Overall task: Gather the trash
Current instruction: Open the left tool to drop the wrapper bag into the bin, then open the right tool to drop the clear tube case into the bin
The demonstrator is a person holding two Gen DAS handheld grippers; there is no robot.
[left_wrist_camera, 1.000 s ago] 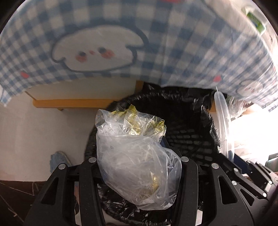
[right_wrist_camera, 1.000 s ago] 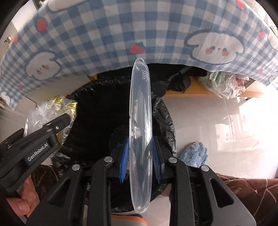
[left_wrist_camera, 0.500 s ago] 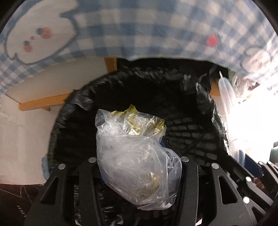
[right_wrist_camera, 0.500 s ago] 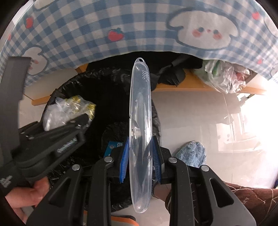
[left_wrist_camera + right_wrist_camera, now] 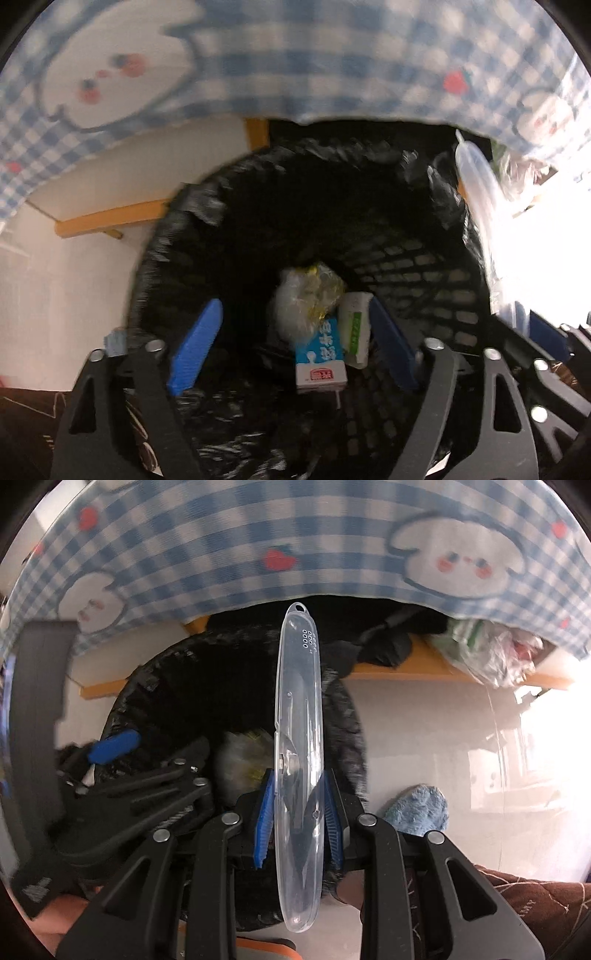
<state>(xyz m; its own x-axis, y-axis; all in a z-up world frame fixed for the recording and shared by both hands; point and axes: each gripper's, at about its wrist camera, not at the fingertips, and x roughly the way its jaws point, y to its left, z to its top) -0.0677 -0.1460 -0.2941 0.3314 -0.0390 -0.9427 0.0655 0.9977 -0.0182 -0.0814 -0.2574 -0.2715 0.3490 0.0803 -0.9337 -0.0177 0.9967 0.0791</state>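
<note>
Plastic bag (image 5: pixel 303 299) lies in bin (image 5: pixel 424 258), below spread left hand-held gripper (image 5: pixel 295 343).

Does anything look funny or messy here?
Nothing is spilled. The clear plastic bag, milk carton and a white packet lie inside the black bin. The right gripper holds a long clear plastic case upright above the bin's rim, not yet dropped.

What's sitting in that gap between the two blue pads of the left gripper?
In the left wrist view the open left gripper grips nothing; through the gap, down in the black bin, lie a clear bag, a blue-and-white carton and a white packet.
</note>
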